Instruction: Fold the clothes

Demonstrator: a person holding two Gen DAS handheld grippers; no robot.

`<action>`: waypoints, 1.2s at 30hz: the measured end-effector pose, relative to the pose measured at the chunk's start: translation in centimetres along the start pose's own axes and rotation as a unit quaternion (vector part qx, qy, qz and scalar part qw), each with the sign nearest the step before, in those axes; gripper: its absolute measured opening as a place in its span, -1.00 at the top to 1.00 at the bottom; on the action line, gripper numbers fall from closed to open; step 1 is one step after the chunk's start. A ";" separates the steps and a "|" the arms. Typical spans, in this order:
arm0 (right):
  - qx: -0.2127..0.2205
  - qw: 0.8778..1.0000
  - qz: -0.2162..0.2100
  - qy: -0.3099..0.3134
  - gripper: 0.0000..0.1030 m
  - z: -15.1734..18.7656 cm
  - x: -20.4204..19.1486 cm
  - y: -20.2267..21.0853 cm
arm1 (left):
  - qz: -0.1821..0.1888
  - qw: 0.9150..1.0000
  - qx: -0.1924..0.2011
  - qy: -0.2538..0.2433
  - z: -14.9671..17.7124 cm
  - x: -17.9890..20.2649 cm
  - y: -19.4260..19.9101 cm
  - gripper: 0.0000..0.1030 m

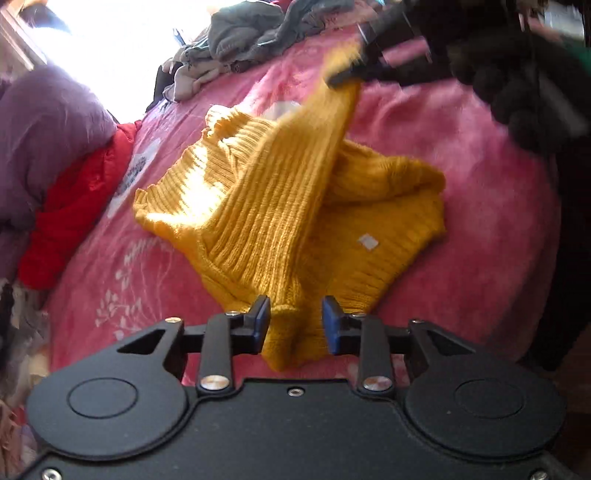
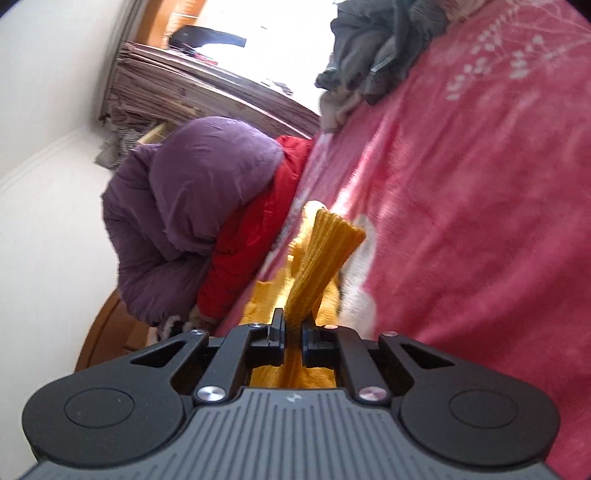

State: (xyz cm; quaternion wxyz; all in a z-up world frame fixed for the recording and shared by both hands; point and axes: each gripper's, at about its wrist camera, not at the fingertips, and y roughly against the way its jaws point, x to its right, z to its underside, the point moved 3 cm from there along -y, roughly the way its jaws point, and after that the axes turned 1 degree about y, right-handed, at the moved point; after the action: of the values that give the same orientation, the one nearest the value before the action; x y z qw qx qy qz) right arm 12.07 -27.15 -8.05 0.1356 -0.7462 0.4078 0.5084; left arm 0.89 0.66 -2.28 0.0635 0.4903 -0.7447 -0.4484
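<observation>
Now the yellow ribbed sweater (image 1: pixel 280 206) is lying spread on the pink bedspread (image 1: pixel 461 155), body down, while one sleeve (image 1: pixel 325 122) is being held up off it. The right gripper (image 2: pixel 293 334) is pinching that sleeve's cuff end (image 2: pixel 325 240), its jaws closed tight on the knit, so the sleeve is hanging in a taut line that can be swung across the body. The left gripper (image 1: pixel 296 325) is sitting low at the near edge of the sweater, jaws standing apart with a bunch of knit between them, not clamping, seemingly ready to pin that edge. Beside the bed a purple padded jacket (image 2: pixel 192 206) and a red one (image 2: pixel 255 251) are slumping, and grey clothes (image 1: pixel 251 29) are piling at the far end, well apart from the sweater.
</observation>
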 end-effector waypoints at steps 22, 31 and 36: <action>-0.003 1.000 0.018 0.015 0.81 1.7 -1.0 3.1 | 0.049 0.987 -0.017 0.154 0.0 -3.5 -3.2 0.59; -0.004 1.000 0.025 -0.007 0.81 2.5 -0.5 3.4 | -0.081 0.952 0.043 0.291 -3.3 -13.4 -7.7 0.69; -0.014 1.000 -0.001 0.011 0.81 3.0 -1.9 4.7 | -0.064 0.925 0.051 0.372 -3.5 -16.3 -11.6 0.69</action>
State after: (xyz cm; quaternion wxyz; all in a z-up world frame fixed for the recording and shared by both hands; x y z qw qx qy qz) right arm 6.31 -27.38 -6.71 0.1215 -0.7544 0.4012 0.5052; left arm 18.89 10.04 -3.03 0.2821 0.6714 -0.6560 -0.1983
